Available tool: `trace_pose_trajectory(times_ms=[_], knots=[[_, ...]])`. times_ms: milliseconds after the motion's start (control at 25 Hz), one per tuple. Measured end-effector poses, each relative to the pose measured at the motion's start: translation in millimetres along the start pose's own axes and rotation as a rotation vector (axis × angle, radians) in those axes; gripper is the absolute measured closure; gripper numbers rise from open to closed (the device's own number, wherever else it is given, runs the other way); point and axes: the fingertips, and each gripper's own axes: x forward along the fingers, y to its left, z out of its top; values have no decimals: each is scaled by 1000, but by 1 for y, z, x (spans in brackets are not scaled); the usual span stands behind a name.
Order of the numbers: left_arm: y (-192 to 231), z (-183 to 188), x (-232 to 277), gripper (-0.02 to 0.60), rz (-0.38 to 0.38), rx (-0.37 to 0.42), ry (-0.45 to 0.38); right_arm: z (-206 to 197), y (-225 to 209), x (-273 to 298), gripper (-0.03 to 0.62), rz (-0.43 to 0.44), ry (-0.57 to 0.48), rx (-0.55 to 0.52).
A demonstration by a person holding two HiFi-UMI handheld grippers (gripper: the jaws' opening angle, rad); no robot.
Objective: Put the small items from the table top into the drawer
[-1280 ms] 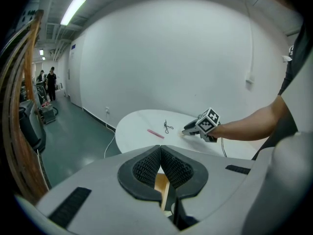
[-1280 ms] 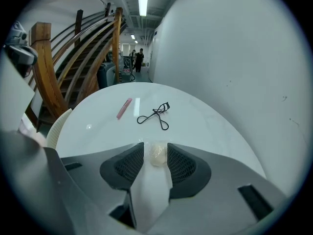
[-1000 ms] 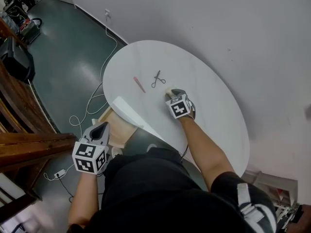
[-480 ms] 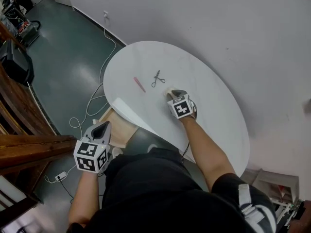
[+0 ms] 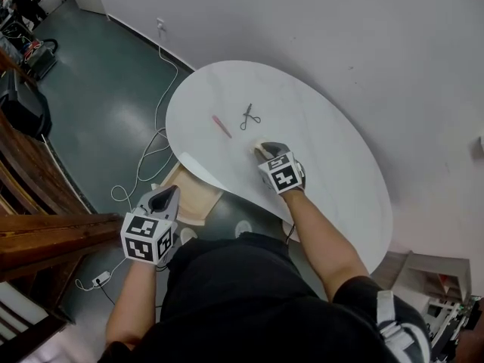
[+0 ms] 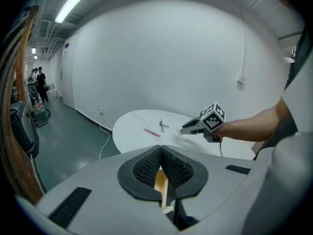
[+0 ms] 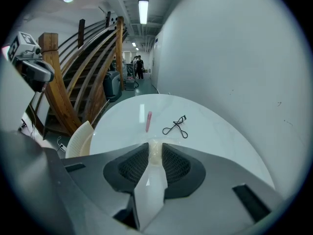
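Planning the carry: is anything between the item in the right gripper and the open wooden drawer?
Nothing visible: only bare white table lies between the small cream item in the right gripper and the open wooden drawer.

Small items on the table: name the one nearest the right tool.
The cream piece, between the right tool's jaws; the pink stick and black eyelash curler lie farther out.

A white oval bench (image 5: 333,150) carries three small things: a pink stick (image 5: 221,126), a black eyelash curler (image 5: 249,117) near it, and a small cream item (image 5: 262,148) closer to the person, apart from both.
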Motion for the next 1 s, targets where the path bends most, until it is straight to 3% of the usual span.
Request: trace_pose_trajectory(times_ms=[480,800,1000], knots=[[26,-16,-10,565,-36,8,18,18,111,-24,510,128,-64,9],[51,-38,-23,566,-13,-31,31,14,226,-8,508,345,-32,-133],[65,-57,-31,565,15,-72,48,-7,264,23,508,421,49,-227]])
